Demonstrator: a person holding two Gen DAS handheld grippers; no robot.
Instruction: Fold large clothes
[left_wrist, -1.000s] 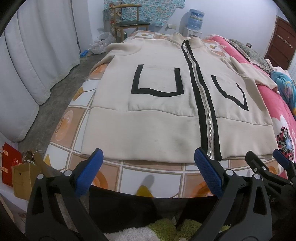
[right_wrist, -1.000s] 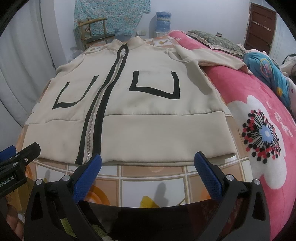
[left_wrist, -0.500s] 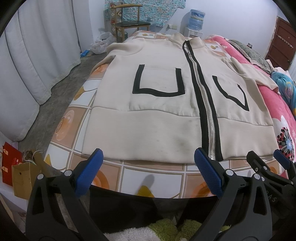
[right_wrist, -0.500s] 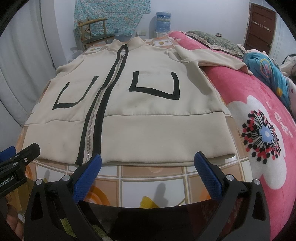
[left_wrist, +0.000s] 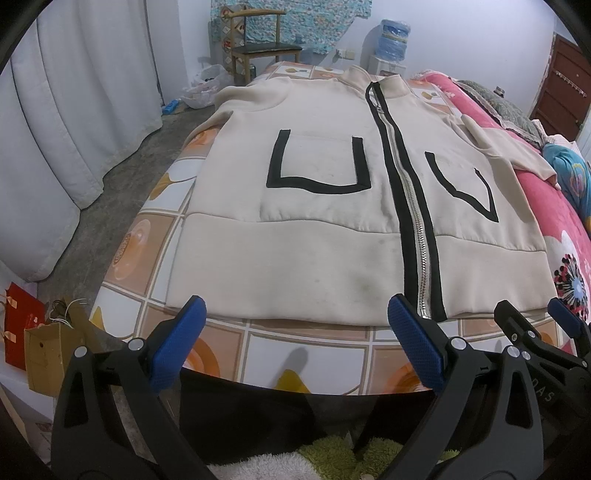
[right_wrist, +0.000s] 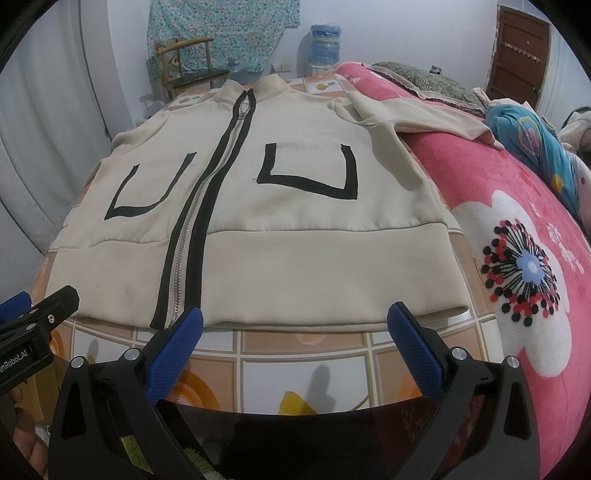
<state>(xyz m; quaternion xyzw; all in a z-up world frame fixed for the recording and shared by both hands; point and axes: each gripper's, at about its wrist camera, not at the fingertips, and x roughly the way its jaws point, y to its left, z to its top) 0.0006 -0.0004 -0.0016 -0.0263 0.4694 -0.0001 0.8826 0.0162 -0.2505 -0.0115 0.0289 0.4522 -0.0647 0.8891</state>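
1. Your left gripper (left_wrist: 295, 339) had its fingers spread wide, holding nothing.
2. Your right gripper (right_wrist: 295, 343) likewise gaped empty.
3. One cream zip jacket (right_wrist: 280, 229) with two black-outlined pockets lay flat on the bed (right_wrist: 524, 206), just beyond both.

The left claw (left_wrist: 295, 343) has edged slightly nearer the jacket (left_wrist: 332, 221) hem; the right claw's view is unchanged.
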